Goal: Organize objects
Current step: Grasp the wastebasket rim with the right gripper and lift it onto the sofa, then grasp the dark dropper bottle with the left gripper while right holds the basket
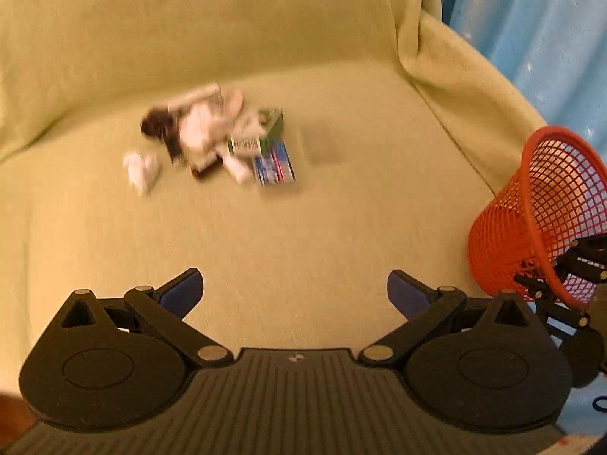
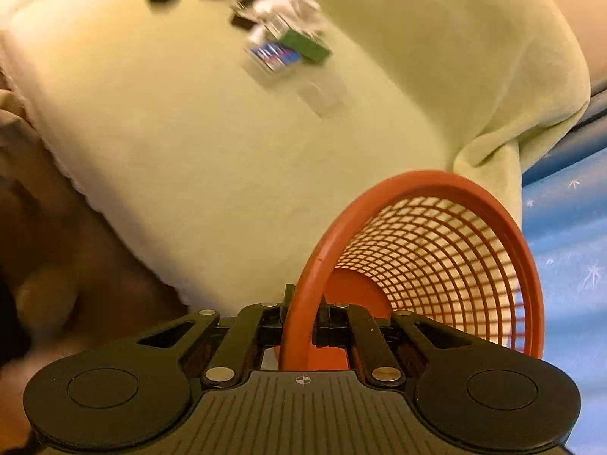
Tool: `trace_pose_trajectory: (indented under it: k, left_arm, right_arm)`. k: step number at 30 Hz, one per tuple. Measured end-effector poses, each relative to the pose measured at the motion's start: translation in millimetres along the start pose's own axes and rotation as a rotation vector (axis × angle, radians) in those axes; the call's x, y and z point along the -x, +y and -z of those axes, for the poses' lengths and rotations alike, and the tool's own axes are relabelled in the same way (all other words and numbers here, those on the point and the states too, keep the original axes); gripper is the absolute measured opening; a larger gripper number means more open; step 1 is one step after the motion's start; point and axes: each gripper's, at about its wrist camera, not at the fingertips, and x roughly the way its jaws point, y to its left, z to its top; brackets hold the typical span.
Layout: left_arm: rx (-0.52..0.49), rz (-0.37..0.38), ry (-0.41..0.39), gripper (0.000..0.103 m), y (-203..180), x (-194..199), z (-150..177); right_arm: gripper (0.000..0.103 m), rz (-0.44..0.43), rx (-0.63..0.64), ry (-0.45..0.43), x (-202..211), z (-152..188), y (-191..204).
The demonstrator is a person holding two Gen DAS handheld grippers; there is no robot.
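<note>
An orange mesh basket [image 2: 436, 250] hangs tilted in the air, its rim pinched by my right gripper [image 2: 301, 322], which is shut on it. The left wrist view shows the same basket [image 1: 531, 220] at the right edge. My left gripper [image 1: 295, 292] stands open with nothing between its blue-padded fingers, high above the seat. On the yellow-green cushion lies a blurred heap: a doll with dark hair [image 1: 189, 125], a crumpled white paper [image 1: 140, 168], a green box [image 1: 261, 132] and a blue-and-red packet [image 1: 275, 167]. From the right wrist the heap [image 2: 280, 34] is far off, at the top.
A yellow-green cover drapes the armchair seat [image 1: 265, 235], its back and its right arm [image 1: 463, 87]. Blue fabric with white stars [image 2: 569, 265] lies to the right. A brown floor area [image 2: 57, 246] shows left of the chair's front edge.
</note>
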Motion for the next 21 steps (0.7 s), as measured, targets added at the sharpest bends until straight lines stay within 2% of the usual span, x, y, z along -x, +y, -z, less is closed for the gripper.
trace_pose_trajectory:
  k: [4,7,12,18,21]
  left_arm:
    - [-0.055,0.042,-0.003,0.101,17.3,-25.3,-29.7]
    - [-0.094,0.106,-0.029,0.101,31.8,-54.6,-43.2]
    - [-0.171,0.197,-0.103,0.101,48.4,-85.1,-52.2]
    - [-0.182,0.275,-0.195,0.101,69.3,-110.6,-46.5]
    - [-0.178,0.313,-0.235,0.101,79.0,-113.2,-41.3]
  right_arm:
    - [0.003,0.013,-0.014,0.095,-34.1,-17.9,-16.8]
    - [0.002,0.067,-0.043,0.109,-49.3,-28.5,-16.5]
    - [0.002,0.225,-0.104,0.058,-66.0,-46.7,-2.8]
    - [0.002,0.401,-0.262,-0.031,-78.4,-59.1,3.3]
    - [0.002,0.488,-0.32,-0.031,-86.8,-72.4,9.9]
